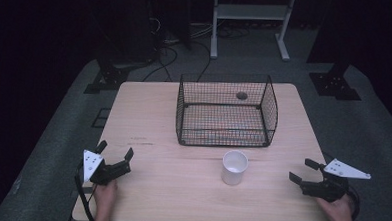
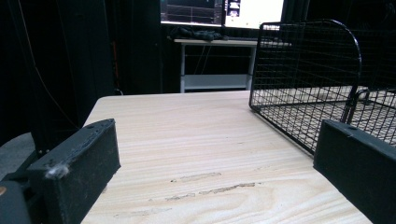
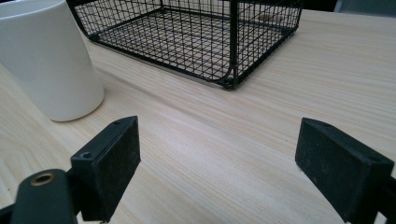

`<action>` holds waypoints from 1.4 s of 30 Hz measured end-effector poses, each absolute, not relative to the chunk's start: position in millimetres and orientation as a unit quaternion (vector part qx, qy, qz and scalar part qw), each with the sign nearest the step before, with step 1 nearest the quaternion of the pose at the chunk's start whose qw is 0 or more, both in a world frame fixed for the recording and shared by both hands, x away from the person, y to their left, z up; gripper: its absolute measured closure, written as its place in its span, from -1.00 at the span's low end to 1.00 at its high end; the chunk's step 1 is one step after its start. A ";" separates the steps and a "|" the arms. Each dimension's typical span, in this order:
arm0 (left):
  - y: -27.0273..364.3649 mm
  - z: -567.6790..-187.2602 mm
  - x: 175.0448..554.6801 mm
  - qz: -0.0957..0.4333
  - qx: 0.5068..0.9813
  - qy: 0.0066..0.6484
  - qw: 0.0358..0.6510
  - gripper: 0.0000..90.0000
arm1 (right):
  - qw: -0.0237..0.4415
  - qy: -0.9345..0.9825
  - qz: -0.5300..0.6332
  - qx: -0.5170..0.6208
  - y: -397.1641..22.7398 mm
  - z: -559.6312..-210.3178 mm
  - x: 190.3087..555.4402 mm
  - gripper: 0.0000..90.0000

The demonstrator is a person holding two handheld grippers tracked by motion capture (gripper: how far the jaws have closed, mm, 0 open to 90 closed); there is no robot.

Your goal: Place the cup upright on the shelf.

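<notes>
We see a white cup [image 1: 234, 167] standing upright on the table [image 1: 180, 190], just past the centre toward 6 o'clock in the high view. A black wire basket [image 1: 226, 111] sits beyond it toward 12 o'clock, close to the cup but apart from it.

Our left gripper [image 1: 115, 154] rests at about 8 o'clock on the table, a hand [image 1: 105, 194] behind it. Its jaws stand spread with nothing between them. In the left gripper view the same jaws rise at either lower corner with bare wood between, and the basket [image 2: 308, 79] lies off at 2 o'clock.

Our right gripper [image 1: 303, 170] sits at about 4 o'clock, at the table's edge, its jaws pointing toward the cup and well apart from it. The hand [image 1: 337, 212] holds it from behind. Its jaws are parted too, gripping nothing. In the right gripper view the cup [image 3: 46, 60] stands at 10 o'clock, beyond the jaws and clear of them, and the basket [image 3: 196, 37] lies at 12 o'clock behind it.

Both grippers lie low over the wood, on either side of the cup.
</notes>
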State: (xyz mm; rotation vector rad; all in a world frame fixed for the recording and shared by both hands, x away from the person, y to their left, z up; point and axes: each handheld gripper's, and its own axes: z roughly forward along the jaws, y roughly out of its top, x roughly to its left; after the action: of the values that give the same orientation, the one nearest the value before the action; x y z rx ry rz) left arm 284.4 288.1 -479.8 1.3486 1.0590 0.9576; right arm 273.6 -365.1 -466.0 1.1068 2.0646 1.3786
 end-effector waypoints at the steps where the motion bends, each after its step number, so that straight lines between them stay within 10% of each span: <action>1: 287.8 -479.9 284.5 0.405 0.571 0.448 0.556 -1.00 | 0.210 0.743 0.496 0.398 -365.0 -465.3 273.7 -0.71; 42: 288.4 -479.9 284.5 0.405 0.572 0.445 0.558 -1.00 | 0.177 0.786 0.496 0.324 -313.9 -443.0 281.3 -0.80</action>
State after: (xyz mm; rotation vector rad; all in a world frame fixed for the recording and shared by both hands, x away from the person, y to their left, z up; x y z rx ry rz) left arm 284.5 288.4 -479.9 1.3488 1.0502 0.9557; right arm 281.3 -313.9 -443.0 0.9158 2.2241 1.4051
